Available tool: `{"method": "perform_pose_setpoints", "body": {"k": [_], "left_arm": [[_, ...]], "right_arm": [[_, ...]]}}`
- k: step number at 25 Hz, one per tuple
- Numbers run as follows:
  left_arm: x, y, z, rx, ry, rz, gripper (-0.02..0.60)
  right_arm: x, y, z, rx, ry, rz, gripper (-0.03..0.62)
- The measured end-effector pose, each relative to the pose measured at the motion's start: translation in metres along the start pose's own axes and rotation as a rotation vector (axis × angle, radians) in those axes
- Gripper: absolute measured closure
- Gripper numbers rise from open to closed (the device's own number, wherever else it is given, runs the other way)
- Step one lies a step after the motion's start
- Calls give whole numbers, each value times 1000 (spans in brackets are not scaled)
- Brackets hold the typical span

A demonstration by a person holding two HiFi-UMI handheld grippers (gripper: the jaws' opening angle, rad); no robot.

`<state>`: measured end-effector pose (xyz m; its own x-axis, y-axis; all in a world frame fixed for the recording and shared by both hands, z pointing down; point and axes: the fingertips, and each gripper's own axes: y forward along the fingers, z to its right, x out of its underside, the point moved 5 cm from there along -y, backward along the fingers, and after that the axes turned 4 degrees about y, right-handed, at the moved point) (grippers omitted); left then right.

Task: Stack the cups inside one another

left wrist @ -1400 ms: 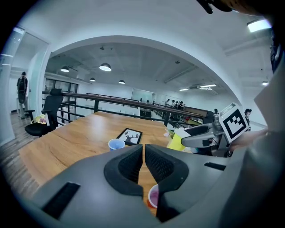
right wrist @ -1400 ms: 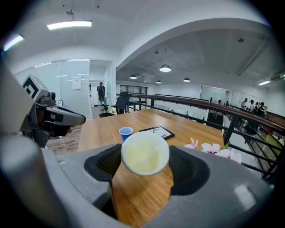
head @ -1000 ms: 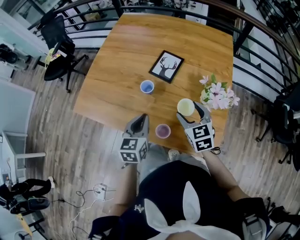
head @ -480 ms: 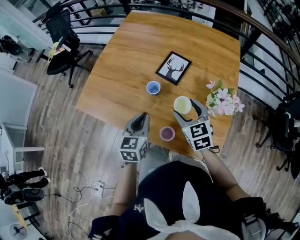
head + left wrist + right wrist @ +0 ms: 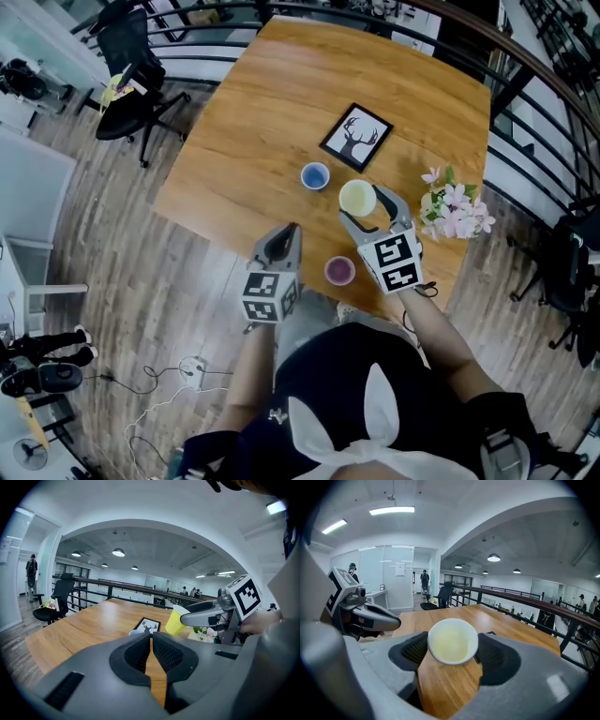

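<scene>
- While our right gripper (image 5: 365, 205) clamps the yellow cup (image 5: 452, 641) by its sides, we judge the step in hand to be carrying it to a partner cup.
- Our left gripper (image 5: 151, 645) hangs at the near edge of the table (image 5: 253, 141), jaws together on nothing.
- Next we need to centre the yellow cup over the blue cup (image 5: 315, 175), just to its left, or the purple cup (image 5: 339, 271), nearer us, then lower it straight and release.
- All three cups look empty; the yellow one shows a bare bottom in the right gripper view.
- A deer picture (image 5: 356, 137) lies farther off, with flowers (image 5: 457, 208) to the right.
</scene>
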<state>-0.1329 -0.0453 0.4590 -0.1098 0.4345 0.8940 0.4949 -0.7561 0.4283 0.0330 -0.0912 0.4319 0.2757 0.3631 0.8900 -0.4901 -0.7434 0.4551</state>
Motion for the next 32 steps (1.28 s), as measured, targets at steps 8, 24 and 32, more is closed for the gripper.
{"method": "perform_pose_setpoints", "body": {"k": [8,24,32], "left_arm": [[-4,5,-12,-9,-7,-1,549],[-8,19,-36,-17,-25,-3,549],[-3,28,-42,2,-31,-38,549]], "right_arm": [[-25,22,-2,-23,-35,29,264],[-47,68,0,-63,-56,8,263],[-47,86,1,-85,-51,-17,262]]}}
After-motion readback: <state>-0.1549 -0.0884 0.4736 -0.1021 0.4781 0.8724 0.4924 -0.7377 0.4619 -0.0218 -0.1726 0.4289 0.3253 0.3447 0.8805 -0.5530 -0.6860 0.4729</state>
